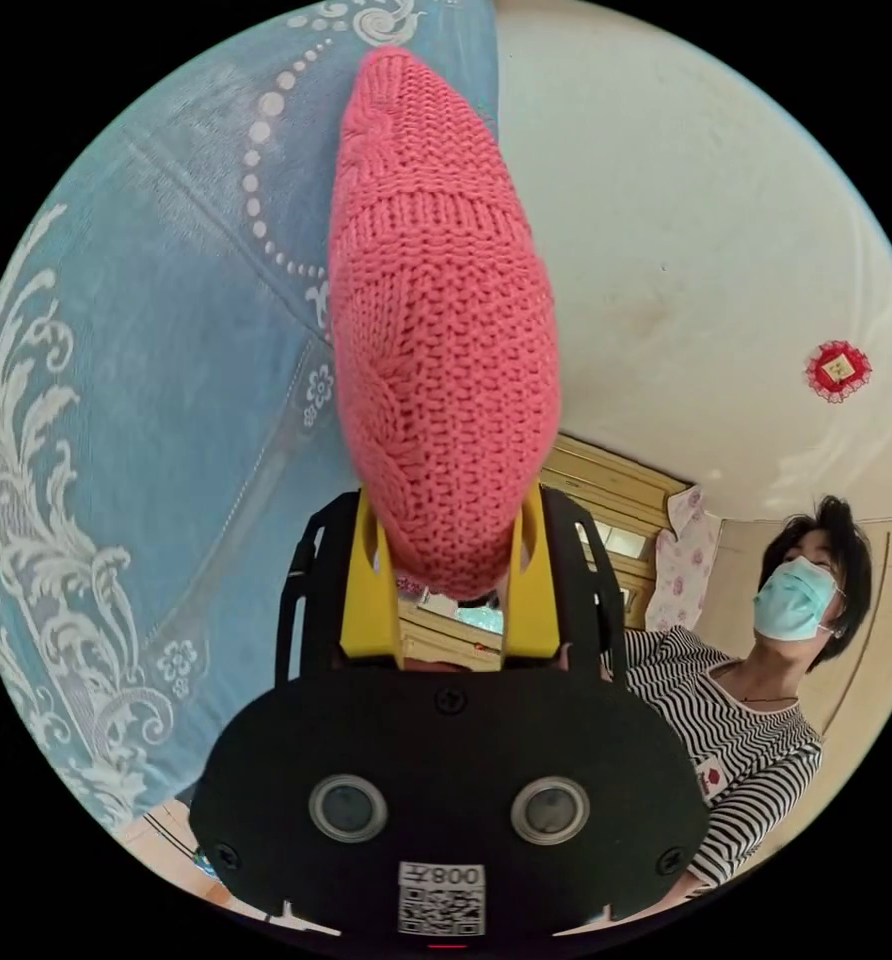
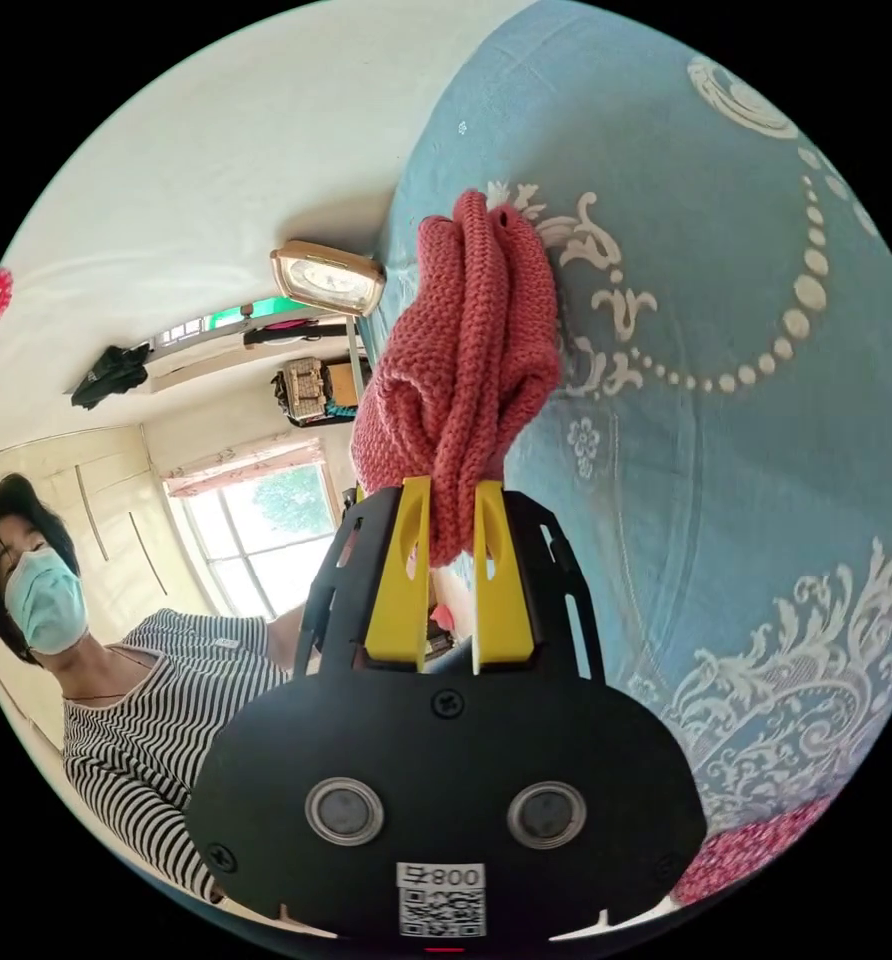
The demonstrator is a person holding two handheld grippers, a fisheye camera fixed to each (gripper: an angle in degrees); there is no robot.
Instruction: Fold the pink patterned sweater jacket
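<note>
Left gripper clamps a pink knitted fold of the sweater jacket, raised against the blue patterned bedspread; right gripper pinches another bunched fold, also against the bedspread

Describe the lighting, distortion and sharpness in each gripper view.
Left gripper view: strong fisheye curvature inside a black circular border, soft even daylight, knit of the pink sweater jacket crisp, left hand-held gripper shut on it. Right gripper view: same bending, window bright and washed out, sweater's folds shadowed between the right hand-held gripper jaws, blue bedspread evenly lit.
</note>
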